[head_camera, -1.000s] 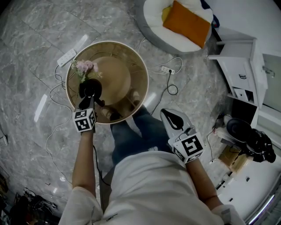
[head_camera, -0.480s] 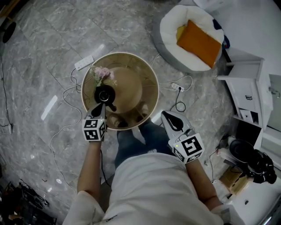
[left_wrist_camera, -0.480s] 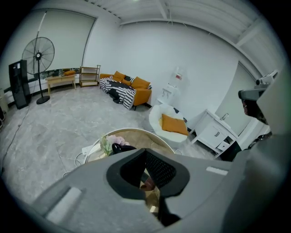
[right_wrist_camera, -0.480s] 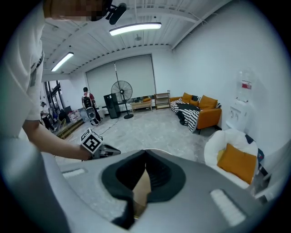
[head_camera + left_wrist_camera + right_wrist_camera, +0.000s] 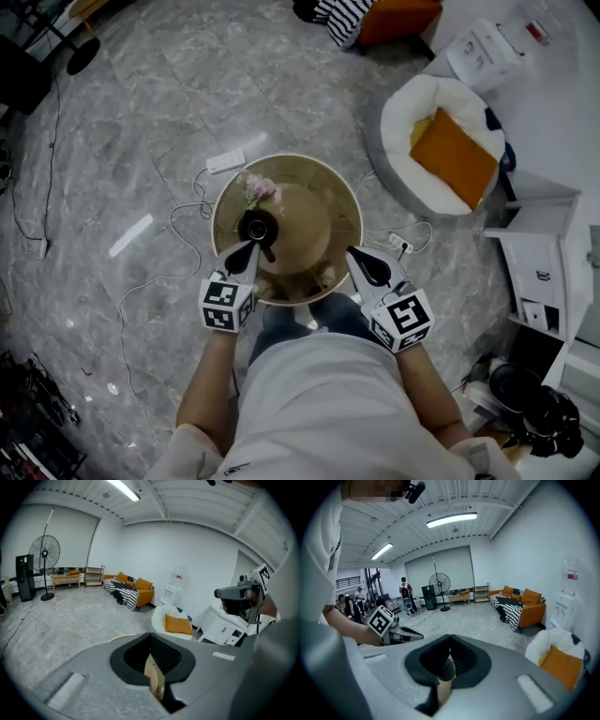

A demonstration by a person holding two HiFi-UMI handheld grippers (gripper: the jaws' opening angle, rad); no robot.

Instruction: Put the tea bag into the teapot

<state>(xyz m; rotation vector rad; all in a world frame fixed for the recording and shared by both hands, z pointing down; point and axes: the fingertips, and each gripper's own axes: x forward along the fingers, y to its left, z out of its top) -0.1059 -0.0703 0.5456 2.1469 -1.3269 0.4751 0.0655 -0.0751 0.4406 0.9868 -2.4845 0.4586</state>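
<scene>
Head camera peers steeply down over the round table [image 5: 319, 216]; left gripper [image 5: 251, 249] and right gripper [image 5: 354, 255] cameras face outward, level, sharing the orange sofa [image 5: 140, 585].

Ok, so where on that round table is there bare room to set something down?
The open patch is the right half of the table, between the teapot and the far-right rim. The left is crowded: flowers just behind the teapot, the left gripper at its near side. The right gripper hangs over the near-right edge.
</scene>
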